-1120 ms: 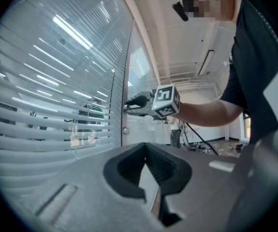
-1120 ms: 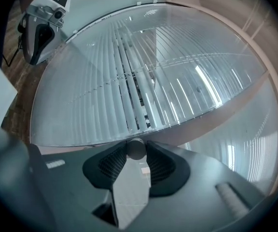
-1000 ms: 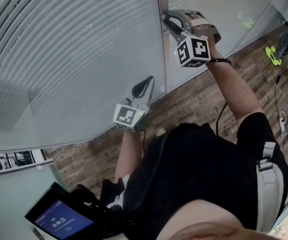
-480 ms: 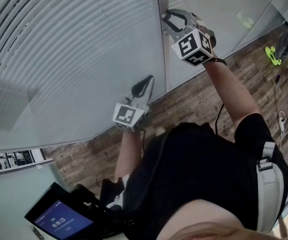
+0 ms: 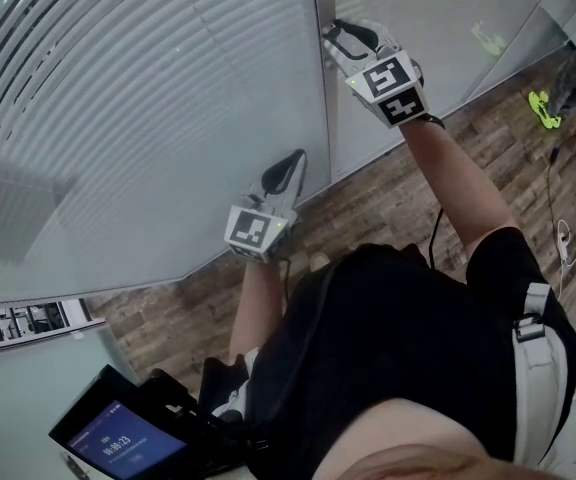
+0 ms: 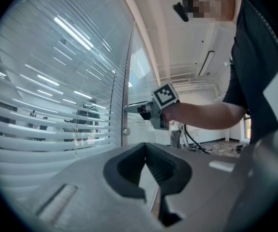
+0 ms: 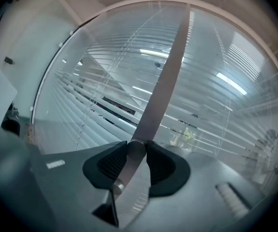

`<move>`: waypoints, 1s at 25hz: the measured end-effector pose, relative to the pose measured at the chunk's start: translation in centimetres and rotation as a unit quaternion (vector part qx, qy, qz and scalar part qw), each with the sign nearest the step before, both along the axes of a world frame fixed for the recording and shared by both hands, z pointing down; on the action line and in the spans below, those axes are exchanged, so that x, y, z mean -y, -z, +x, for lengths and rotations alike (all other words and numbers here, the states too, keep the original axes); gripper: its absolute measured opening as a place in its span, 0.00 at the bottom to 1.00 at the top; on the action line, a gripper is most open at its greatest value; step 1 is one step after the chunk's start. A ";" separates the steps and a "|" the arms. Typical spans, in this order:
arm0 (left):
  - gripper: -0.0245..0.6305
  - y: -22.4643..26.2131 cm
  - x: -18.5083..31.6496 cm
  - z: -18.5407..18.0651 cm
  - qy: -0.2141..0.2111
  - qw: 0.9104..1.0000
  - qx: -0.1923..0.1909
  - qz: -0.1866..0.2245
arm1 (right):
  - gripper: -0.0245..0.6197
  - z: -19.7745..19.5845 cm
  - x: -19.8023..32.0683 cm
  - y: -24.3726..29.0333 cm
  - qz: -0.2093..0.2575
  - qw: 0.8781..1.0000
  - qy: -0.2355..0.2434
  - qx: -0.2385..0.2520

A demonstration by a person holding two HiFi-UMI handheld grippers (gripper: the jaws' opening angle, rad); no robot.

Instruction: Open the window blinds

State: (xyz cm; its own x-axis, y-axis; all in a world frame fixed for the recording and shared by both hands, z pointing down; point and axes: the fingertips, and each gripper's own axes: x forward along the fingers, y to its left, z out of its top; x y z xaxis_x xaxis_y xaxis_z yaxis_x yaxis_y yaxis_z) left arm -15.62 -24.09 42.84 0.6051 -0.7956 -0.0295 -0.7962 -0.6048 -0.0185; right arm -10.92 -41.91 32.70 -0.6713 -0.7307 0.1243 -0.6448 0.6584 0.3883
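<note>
holds the right gripper (image 5: 336,36) high against the metal post (image 5: 324,98) between the glass panes, jaws pinched on a small round knob (image 7: 135,149) on that post (with a second, smaller stud (image 6: 125,131) lower on the same post). holds the left gripper (image 5: 293,160) lower and level, near the glass, jaws a narrow slit apart with nothing between them. faces the blinds (image 5: 148,98) behind the pane left of the post, slats down over the whole pane, with stripes of the room beyond showing between them. stands on wood-plank floor (image 5: 388,198), beside a lit tablet (image 5: 118,443).
</note>
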 end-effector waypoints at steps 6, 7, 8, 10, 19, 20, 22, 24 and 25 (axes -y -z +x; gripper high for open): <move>0.04 0.4 -0.1 0.6 -0.010 1.000 -0.004 -0.004 | 0.24 0.5 0.3 -0.1 -0.034 0.999 -0.001 0.040; 0.04 0.4 -0.1 0.5 -0.010 1.000 -0.004 -0.004 | 0.24 0.5 0.3 -0.2 -0.035 0.999 -0.002 0.041; 0.04 0.2 -0.1 0.4 -0.008 1.000 -0.003 -0.004 | 0.24 0.5 0.4 -0.3 -0.035 0.999 -0.001 0.042; 0.04 -0.1 0.0 0.1 -0.002 1.000 0.000 0.000 | 0.24 0.3 0.3 -0.2 -0.036 0.998 0.001 0.042; 0.04 0.2 -0.2 0.4 -0.009 1.000 -0.003 -0.004 | 0.24 0.5 0.4 -0.4 -0.039 0.998 0.001 0.054; 0.04 0.0 -0.2 0.2 -0.005 1.000 -0.001 0.000 | 0.25 0.4 0.4 -0.3 -0.038 0.998 0.001 0.053; 0.04 -0.2 -0.1 0.0 -0.002 1.000 0.002 0.004 | 0.25 0.2 0.2 -0.2 -0.037 0.998 0.002 0.052; 0.04 -0.1 -0.1 0.0 -0.002 1.000 0.004 0.005 | 0.25 0.1 0.1 0.0 -0.036 0.998 0.006 0.054; 0.04 0.0 -0.1 0.1 -0.003 1.000 0.003 0.004 | 0.25 0.1 -0.1 0.2 -0.035 0.998 0.010 0.058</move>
State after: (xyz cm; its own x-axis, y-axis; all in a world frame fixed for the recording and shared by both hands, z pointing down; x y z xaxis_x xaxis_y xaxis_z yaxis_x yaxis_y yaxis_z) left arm -15.51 -23.94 42.80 0.6108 -0.7911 -0.0326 -0.7918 -0.6101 -0.0291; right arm -10.84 -41.80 32.49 -0.6987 -0.7091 0.0949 -0.6690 0.6946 0.2645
